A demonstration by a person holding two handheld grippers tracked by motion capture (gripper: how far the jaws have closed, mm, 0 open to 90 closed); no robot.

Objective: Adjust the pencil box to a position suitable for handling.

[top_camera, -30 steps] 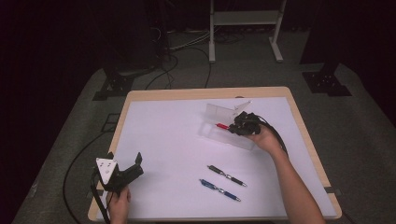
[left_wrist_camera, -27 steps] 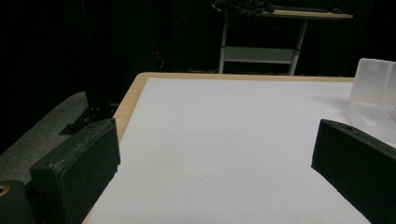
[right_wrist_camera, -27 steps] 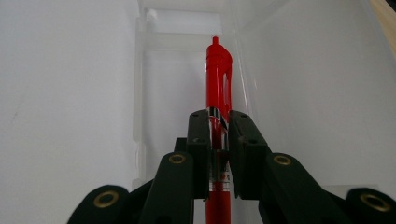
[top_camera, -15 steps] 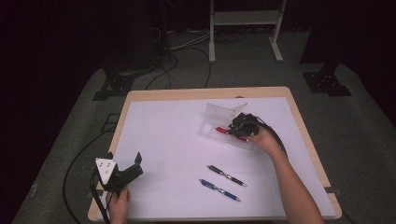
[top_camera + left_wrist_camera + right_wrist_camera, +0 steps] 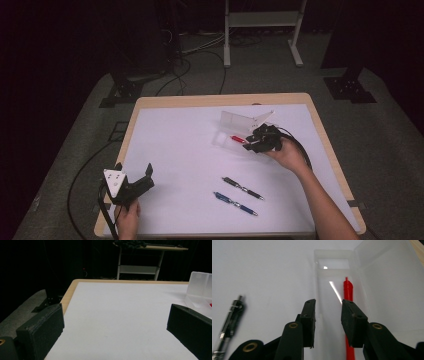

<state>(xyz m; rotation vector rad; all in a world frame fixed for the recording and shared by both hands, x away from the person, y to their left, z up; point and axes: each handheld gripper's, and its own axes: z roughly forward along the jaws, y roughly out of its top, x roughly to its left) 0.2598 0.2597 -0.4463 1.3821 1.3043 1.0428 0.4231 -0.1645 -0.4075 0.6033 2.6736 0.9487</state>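
**Red pen in the case, two pens left on the table**

While the left gripper rests at the near left corner of the table with its jaws spread wide and nothing between them, the work is all on the right side. Nearest the person, two pens lie on the white surface, well apart from either tool: the blue pen closest to the table's front edge and the black pen just beyond it, both lying at a slant and close to parallel.

Farther on, the right gripper hangs at the near end of the clear pen case, whose lid stands open. From the right gripper view, its jaws stand apart and pinch nothing; the red pen lies inside the case's trough, running away from the jaws, partly hidden beneath the right-hand jaw. The black pen shows blurred at the left edge of that view.

By these signs the step in hand looks like the release of the red pen into the case. The next move probably calls for lifting the right gripper clear of the case wall, swinging it back toward the black pen, and lining the open jaws across the barrel before closing.
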